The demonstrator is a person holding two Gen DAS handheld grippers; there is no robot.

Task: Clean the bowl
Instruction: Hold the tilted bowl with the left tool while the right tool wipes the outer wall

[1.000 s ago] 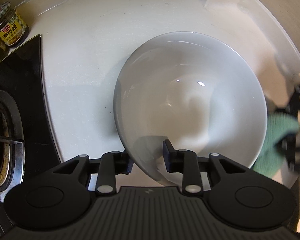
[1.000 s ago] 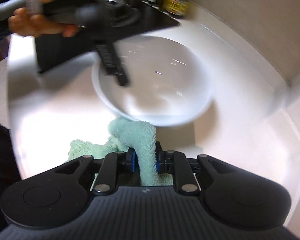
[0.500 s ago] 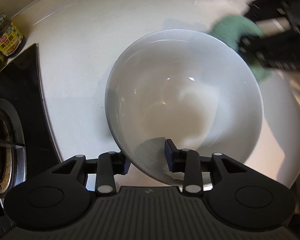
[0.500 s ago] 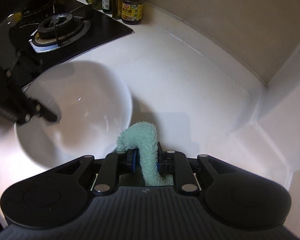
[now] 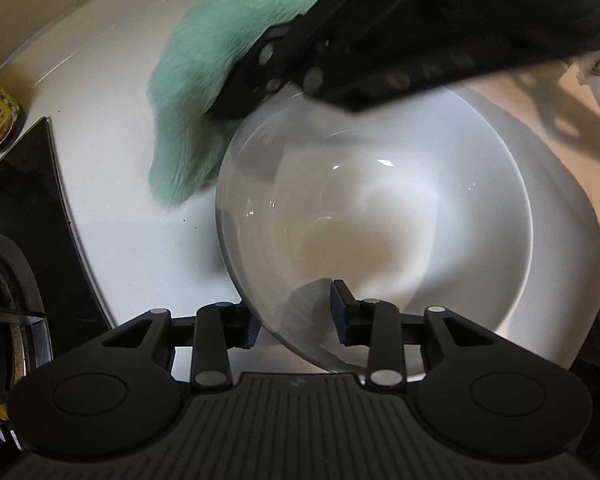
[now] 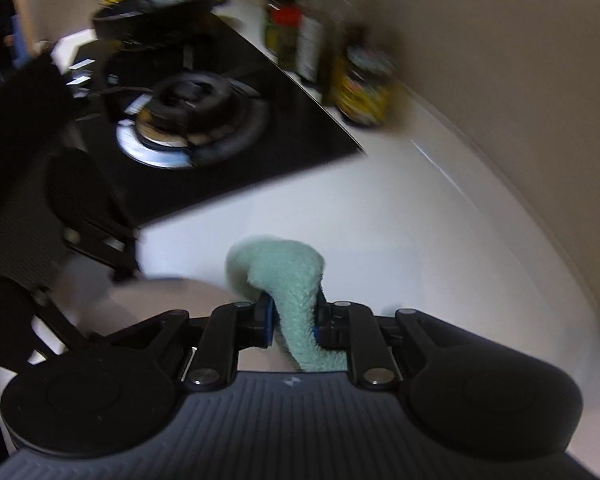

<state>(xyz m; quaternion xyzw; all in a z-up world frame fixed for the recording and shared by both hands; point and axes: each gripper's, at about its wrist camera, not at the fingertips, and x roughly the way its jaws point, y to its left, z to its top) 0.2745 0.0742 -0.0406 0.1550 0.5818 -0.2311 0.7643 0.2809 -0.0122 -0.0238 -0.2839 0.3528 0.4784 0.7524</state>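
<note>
- The left gripper (image 5: 294,320) is pinching the near rim of the white bowl (image 5: 380,216) at centre frame, one finger inside, one outside; a tilt could be slipping that glossy rim free.
- The right gripper (image 6: 293,322) is clenching the green cloth (image 6: 278,266), which is hanging over the bowl's upper-left rim and risking a drag on the countertop (image 5: 112,216).
- Motion blur is smearing the stove (image 6: 188,120) and jars (image 6: 364,88); the bowl's far rim is hiding behind the right gripper.
</note>
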